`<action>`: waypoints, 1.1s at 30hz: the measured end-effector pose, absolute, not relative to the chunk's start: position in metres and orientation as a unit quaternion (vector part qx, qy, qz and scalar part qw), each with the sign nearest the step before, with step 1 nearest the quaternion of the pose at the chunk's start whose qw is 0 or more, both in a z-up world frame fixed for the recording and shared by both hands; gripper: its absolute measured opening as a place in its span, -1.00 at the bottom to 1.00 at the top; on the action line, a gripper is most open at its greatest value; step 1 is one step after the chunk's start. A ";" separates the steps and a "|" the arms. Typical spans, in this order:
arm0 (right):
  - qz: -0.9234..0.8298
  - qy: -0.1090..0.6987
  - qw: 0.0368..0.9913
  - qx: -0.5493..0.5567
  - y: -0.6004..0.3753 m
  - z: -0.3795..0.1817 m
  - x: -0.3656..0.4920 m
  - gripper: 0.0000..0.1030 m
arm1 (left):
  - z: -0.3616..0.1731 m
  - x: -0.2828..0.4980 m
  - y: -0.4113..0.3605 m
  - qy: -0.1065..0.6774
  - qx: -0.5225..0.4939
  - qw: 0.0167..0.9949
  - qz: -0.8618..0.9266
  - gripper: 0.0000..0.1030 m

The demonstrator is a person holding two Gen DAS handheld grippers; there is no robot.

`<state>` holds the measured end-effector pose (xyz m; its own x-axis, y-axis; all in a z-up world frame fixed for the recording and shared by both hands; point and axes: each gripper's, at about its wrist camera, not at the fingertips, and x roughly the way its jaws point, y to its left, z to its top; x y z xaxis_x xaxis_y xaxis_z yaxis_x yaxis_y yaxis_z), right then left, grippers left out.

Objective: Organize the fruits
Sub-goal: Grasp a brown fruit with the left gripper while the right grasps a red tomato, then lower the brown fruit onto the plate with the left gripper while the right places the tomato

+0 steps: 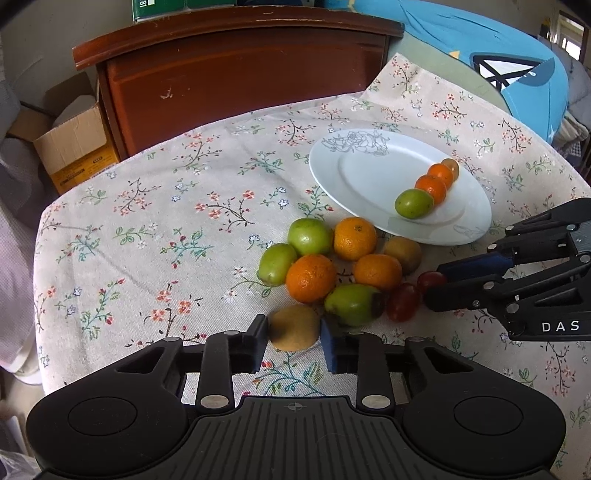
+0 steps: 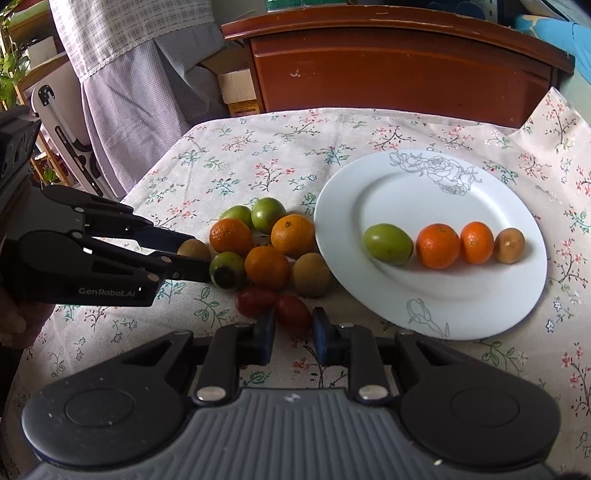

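Left gripper [image 1: 294,338] straddled a kiwi [image 1: 294,327], right gripper [image 2: 293,326] a tomato [image 2: 292,313] — fingers spread; best close gently, centred, lower frame.

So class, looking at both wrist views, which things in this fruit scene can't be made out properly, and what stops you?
- Left gripper grip on the kiwi: contact unclear in the left wrist view; in the right wrist view its fingers cover the kiwi.
- Right gripper around the red grape tomato: contact unclear.
- Cardboard box: contents hidden by flaps.
- Green box: cut off by the top edge.
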<state>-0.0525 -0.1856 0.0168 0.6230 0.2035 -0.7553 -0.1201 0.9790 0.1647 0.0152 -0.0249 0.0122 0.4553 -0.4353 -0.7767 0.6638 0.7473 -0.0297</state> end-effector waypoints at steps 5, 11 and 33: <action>0.088 0.418 0.902 0.061 -0.189 0.024 -0.055 -0.58 | 0.017 0.013 -0.021 0.405 0.139 0.849 -0.311 -0.48; 0.091 0.397 0.910 0.079 -0.192 0.039 -0.057 -0.58 | 0.046 0.014 -0.017 0.375 0.106 0.868 -0.307 -0.48; 0.010 0.319 0.937 0.143 -0.252 0.081 -0.050 -0.58 | 0.090 0.018 -0.078 0.324 0.053 0.885 -0.328 -0.47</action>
